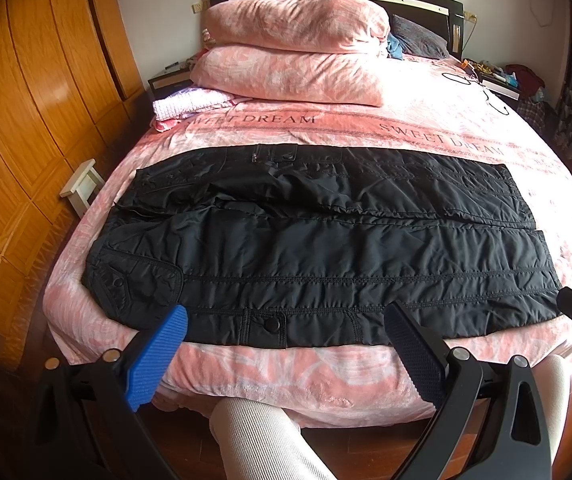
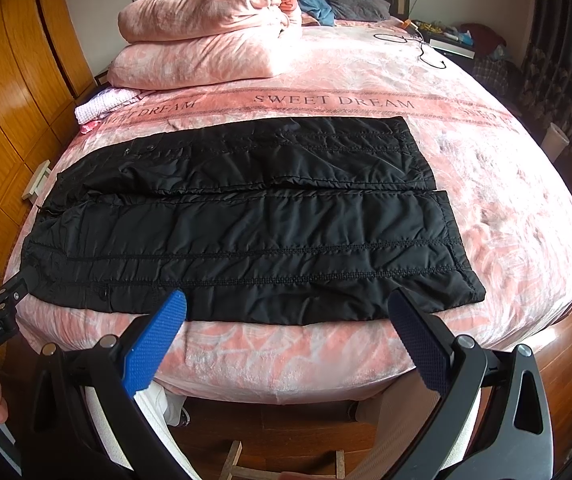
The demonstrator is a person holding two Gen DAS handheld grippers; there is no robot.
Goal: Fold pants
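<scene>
Black quilted pants [image 1: 326,240] flat on bed [image 1: 286,376]: soft, slick. Left tool [image 1: 286,324], right tool [image 2: 286,312] both spread, empty. I'd pinch near-edge hem, frame lower right.

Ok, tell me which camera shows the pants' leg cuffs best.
The right wrist view: both cuffs of the black pants sit well inside the frame, edges distinct. In the left wrist view the cuffs lie near the distorted right edge.

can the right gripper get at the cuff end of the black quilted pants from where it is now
Probably yes. The right gripper hangs open just off the near edge of the pink bed, and the near cuff of the black quilted pants lies flat and uncovered, with nothing between them.
</scene>
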